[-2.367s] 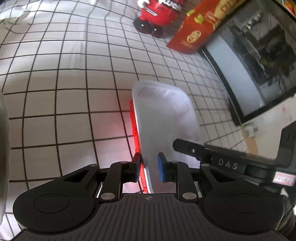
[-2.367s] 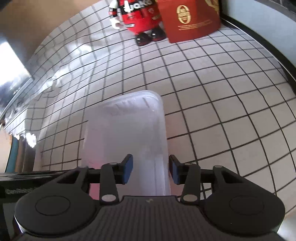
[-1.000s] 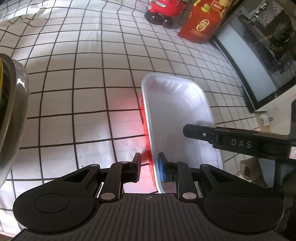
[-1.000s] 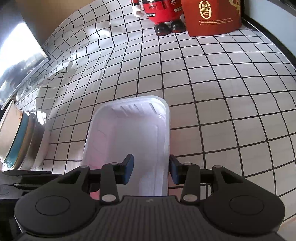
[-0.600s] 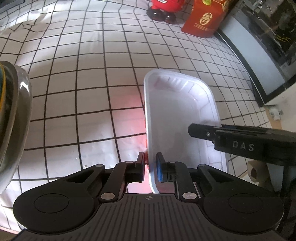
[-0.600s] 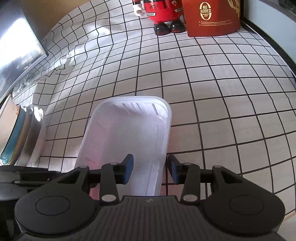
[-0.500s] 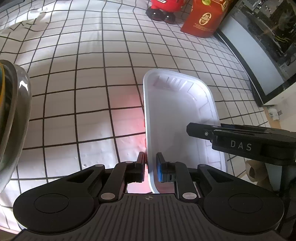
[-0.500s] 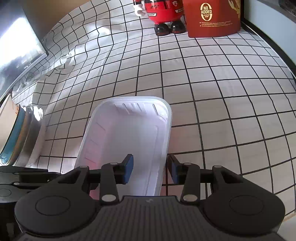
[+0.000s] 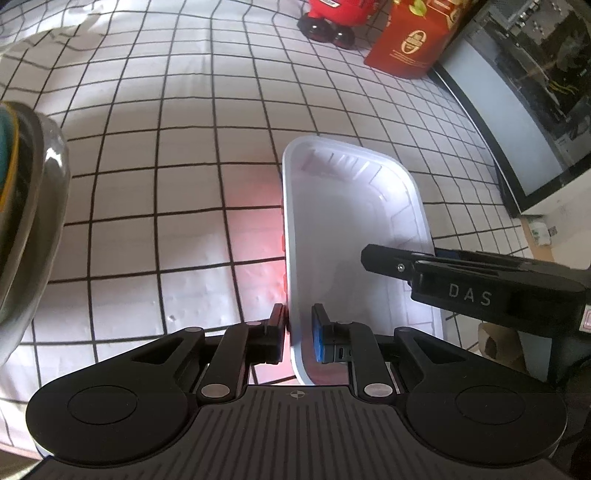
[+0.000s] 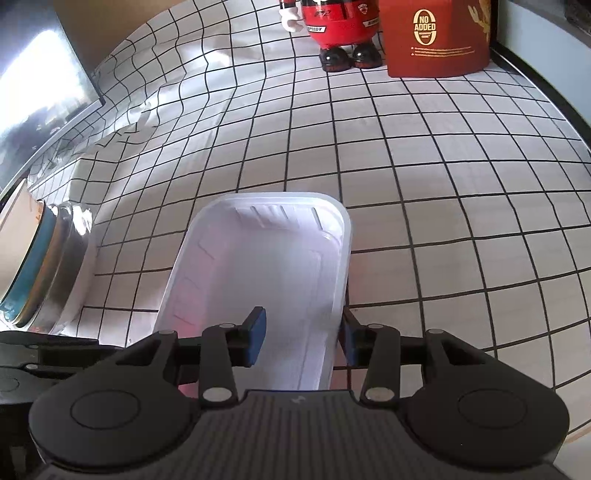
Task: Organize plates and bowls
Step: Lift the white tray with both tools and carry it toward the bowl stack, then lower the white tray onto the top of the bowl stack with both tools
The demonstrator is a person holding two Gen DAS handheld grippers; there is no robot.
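A white rectangular plastic tray [image 9: 351, 229] sits over something red, of which only an edge shows, on the checked tablecloth. My left gripper [image 9: 299, 338] is shut on the tray's left rim, one pad on each side of the wall. My right gripper [image 10: 301, 338] straddles the tray's [image 10: 266, 266] right rim with its jaws apart, one finger inside the tray and one outside. A stack of round bowls [image 10: 33, 258], metal outside with a teal one within, stands at the left; it also shows in the left wrist view [image 9: 26, 229].
A red toy figure [image 10: 340, 29] and a dark red carton [image 10: 436, 37] stand at the back of the table. A dark framed panel [image 9: 517, 122] runs along the right edge. A monitor [image 10: 40, 96] is at the far left.
My left gripper has closed onto the tray's left rim. My right gripper has shifted so that its fingers straddle the right rim. The tray has come down level.
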